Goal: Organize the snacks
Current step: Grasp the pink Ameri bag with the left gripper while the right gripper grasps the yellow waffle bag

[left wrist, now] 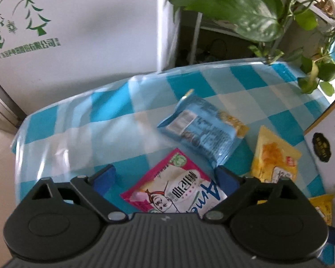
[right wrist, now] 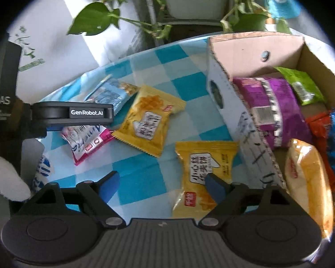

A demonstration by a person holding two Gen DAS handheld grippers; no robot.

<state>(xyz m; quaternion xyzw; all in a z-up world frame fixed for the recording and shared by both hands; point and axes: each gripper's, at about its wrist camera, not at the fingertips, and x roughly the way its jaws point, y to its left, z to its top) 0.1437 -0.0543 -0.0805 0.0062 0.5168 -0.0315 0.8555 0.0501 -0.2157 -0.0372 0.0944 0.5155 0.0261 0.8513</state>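
Right of the right gripper (right wrist: 162,184), whose jaws are spread with nothing between them, a cardboard box (right wrist: 225,89) holds purple, green and orange packets. A blue packet (left wrist: 203,129) lies ahead of the left gripper (left wrist: 166,177), also spread wide, straddling a pink packet (left wrist: 174,189). One yellow packet (right wrist: 203,178) touches the right gripper's right finger; another yellow one (right wrist: 149,120) lies further ahead.

table: blue-checked cloth (left wrist: 127,102) | behind: white appliance (left wrist: 78,22) | trailing green plant (left wrist: 245,9) | daylight
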